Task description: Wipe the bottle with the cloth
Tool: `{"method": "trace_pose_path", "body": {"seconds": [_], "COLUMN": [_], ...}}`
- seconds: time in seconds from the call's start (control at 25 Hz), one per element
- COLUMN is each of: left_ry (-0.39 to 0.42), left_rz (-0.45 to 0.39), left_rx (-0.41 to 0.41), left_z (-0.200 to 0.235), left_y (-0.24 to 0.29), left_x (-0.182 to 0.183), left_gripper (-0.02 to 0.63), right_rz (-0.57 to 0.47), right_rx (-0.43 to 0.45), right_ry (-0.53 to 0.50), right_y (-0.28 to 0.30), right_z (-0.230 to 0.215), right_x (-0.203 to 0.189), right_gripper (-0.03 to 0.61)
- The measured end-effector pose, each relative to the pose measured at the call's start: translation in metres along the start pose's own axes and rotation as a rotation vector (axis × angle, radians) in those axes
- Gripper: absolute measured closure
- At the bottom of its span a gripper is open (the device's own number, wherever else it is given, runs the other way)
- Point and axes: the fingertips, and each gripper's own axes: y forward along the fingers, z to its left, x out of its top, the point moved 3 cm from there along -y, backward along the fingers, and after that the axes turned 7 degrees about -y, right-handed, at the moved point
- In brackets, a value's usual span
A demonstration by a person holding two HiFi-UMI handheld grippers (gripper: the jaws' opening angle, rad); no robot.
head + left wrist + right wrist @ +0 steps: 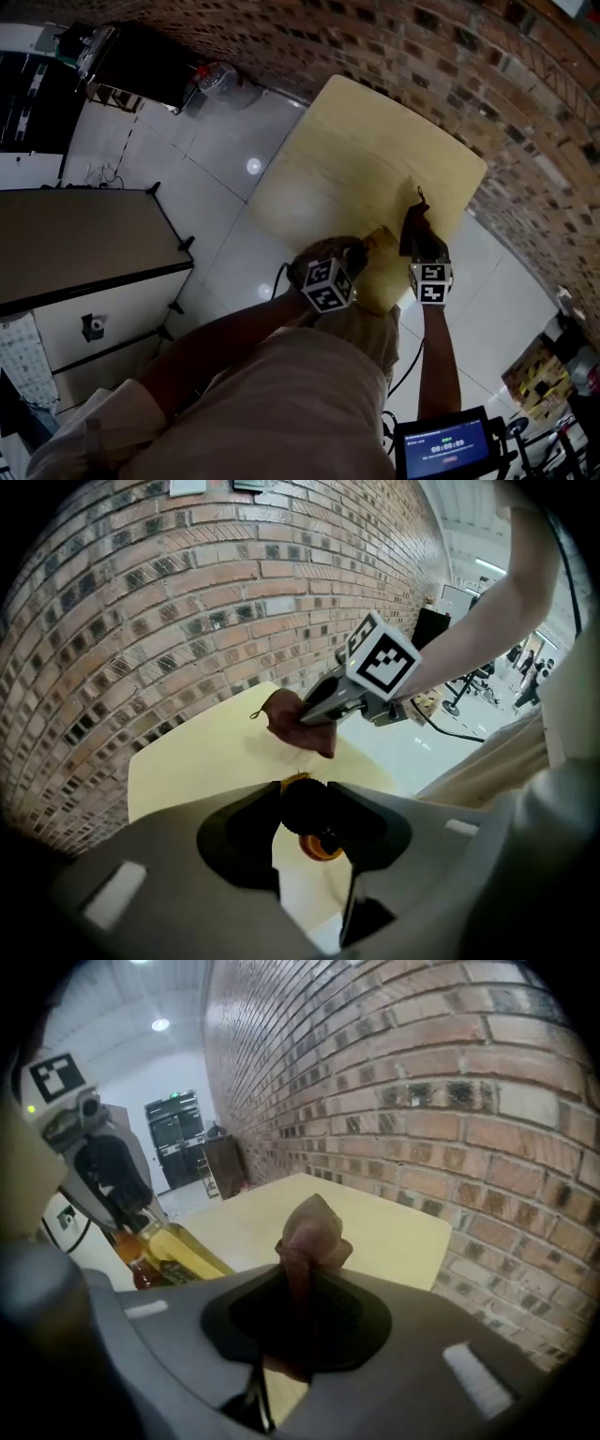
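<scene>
A bottle (pixel 183 1252) of yellow liquid, with an orange neck and a black ridged cap (pixel 302 806), hangs tilted over the pale yellow table (pixel 375 150). My left gripper (pixel 309 819) is shut on its cap end. In the head view the bottle (pixel 380 238) shows just ahead of the left gripper (pixel 361 247). My right gripper (pixel 305 1307) is shut on a bunched brown cloth (pixel 314 1232), which sticks up out of the jaws. The cloth (pixel 415 221) is a little to the right of the bottle, apart from it. In the left gripper view the right gripper (pixel 309 712) holds the cloth (pixel 292 722) beyond the cap.
A brick wall (pixel 450 66) runs along the table's far and right sides. A grey cabinet (pixel 84 244) stands on the tiled floor at the left. Dark equipment (pixel 131 61) sits at the far left, and a small screen (pixel 445 445) is near the person's right side.
</scene>
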Motion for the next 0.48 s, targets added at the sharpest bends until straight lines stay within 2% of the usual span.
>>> {"method": "trace_pose_path", "body": {"seconds": [0.28,0.48], "left_ry": [-0.014,-0.052], "left_rz": [0.000,0.007], "left_rx": [0.000,-0.006], "left_z": [0.000,0.002], "left_y": [0.002,0.004], "left_x": [0.000,-0.003], "left_gripper": [0.439,0.440], "right_rz": [-0.086,-0.148], "right_rx": [-0.014,0.046], "right_ry": [0.035,0.048], "right_y": [-0.062,-0.081], "right_z": [0.022,0.055], "right_x": [0.009,0.020], "right_gripper": [0.515,0.515]}}
